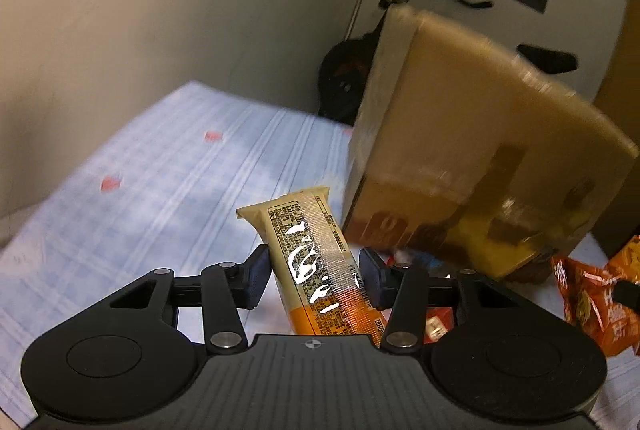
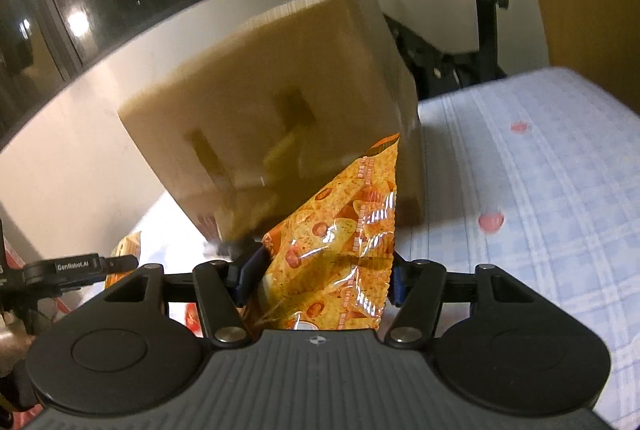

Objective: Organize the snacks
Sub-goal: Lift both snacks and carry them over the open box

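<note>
Left gripper [image 1: 316, 272]: clenched on a snack bar [image 1: 316, 262]; both pads press its sides at mid-length.
Snack bar: cream and orange wrapper, held lengthwise along the gripper, its sealed end pointing to 12 o'clock, slightly toward 11; it looks raised off the bed.
Right gripper [image 2: 326, 276]: grasping a chip bag [image 2: 340, 242]; a pad sits against each side of the bag's lower part.
Chip bag: orange, crinkled, standing up from the gripper with its top corner toward 1 o'clock, overlapping the box behind it.
Cardboard box [image 1: 472, 150]: blurred; at 1 to 2 o'clock from the left gripper, at 11 to 12 o'clock from the right gripper, close beyond both snacks.
Loose snacks: red-orange packets [image 1: 592, 294] at 3 o'clock in the left view, near the box's lower corner.
Bed [image 1: 160, 170]: blue checked sheet with small red marks.
Open room, left view: bare sheet from 9 to 12 o'clock, ending at an edge before the pale wall.
Open room, right view: bare sheet from 1 to 4 o'clock.
Beyond the far edge: an exercise bike [image 2: 476, 30].
</note>
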The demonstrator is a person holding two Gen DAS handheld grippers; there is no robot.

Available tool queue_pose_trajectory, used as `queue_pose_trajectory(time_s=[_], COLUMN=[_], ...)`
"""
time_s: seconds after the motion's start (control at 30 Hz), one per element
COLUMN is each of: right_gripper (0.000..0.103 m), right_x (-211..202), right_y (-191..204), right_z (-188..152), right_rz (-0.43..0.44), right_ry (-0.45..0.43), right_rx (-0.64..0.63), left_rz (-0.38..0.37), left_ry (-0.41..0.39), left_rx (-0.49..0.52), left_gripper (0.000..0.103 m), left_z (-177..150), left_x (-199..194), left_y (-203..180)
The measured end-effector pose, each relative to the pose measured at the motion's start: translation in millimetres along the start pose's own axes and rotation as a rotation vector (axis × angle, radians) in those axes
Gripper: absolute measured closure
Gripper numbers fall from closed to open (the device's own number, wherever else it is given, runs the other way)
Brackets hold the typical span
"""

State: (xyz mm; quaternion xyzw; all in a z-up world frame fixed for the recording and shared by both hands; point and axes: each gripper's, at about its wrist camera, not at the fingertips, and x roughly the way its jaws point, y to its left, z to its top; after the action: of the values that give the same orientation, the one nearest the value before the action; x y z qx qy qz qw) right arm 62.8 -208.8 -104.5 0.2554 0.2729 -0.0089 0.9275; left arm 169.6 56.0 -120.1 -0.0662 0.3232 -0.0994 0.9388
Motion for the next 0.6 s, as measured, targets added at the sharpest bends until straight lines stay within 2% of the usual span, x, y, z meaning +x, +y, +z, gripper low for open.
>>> queue_pose_trajectory(time_s=[0.3,0.6], right_gripper=[0.041,0.041], right_x=[-44.6,-53.4], right_y=[16.3,39.0], right_z=[65.9,148.1], right_rz=[0.079,0.152], right_ry=[-0.169,-0.29], right_rx=[-0.016,-0.07], left_rz=[-0.128,-0.21], left_ry=[-0.114,-0.197], left_rx=[0.063,0.09], left_gripper=[0.052,0.052], left_z=[58.7,124.0], left_x=[-36.3,-38.7], left_y=[-31.9,-73.7])
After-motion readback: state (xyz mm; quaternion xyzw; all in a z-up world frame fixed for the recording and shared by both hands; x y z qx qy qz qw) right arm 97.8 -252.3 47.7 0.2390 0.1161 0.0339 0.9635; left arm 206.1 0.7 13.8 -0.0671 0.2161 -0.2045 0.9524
